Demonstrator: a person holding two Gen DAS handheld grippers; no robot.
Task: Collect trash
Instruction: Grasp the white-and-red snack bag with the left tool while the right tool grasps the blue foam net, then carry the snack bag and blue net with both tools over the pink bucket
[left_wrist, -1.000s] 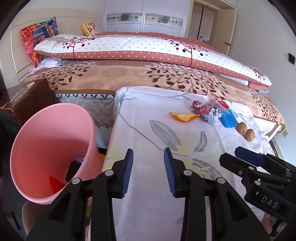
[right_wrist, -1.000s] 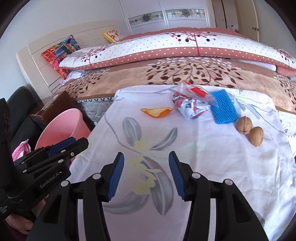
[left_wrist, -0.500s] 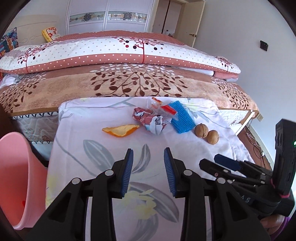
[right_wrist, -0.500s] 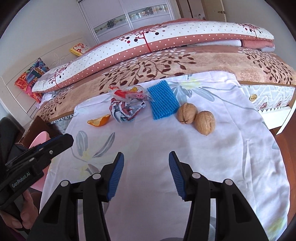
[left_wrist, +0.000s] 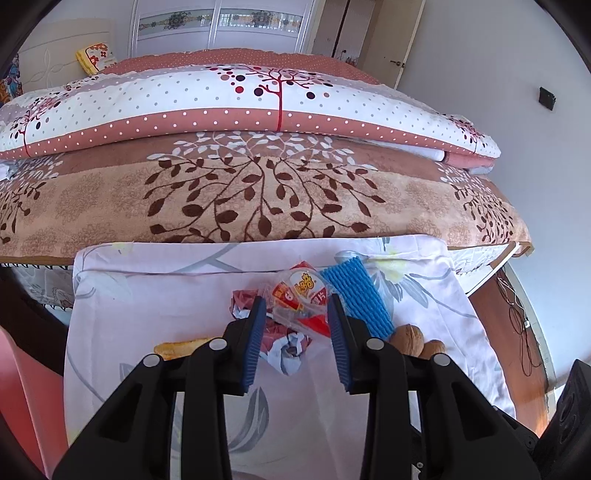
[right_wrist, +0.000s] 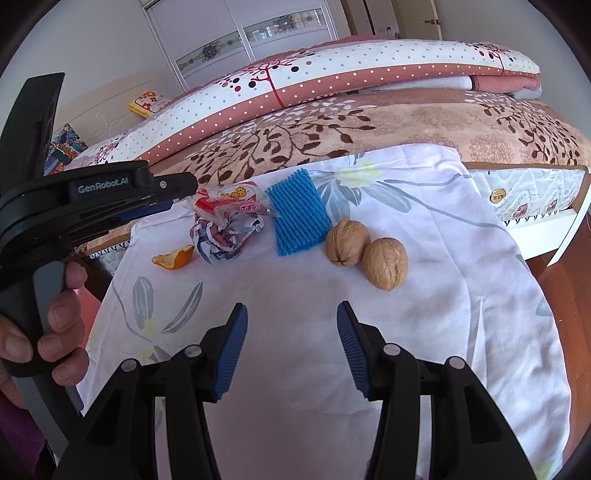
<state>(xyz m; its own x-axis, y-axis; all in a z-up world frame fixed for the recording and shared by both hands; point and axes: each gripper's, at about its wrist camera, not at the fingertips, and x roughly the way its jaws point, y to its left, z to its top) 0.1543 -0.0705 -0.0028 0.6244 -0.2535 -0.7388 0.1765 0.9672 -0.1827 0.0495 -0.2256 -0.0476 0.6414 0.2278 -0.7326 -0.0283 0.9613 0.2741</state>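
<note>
Only right view shows walnuts whole, left tongs bracketing snack wrapper

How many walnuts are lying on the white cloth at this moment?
2. One walnut lies right of the blue foam net; the other walnut touches it, nearer the right gripper. None seems hidden.

White floral cloth on counter; blue ribbed foam net, red-white snack wrapper, orange peel. Tan walnuts. Brown leaf-print blanket.
</note>
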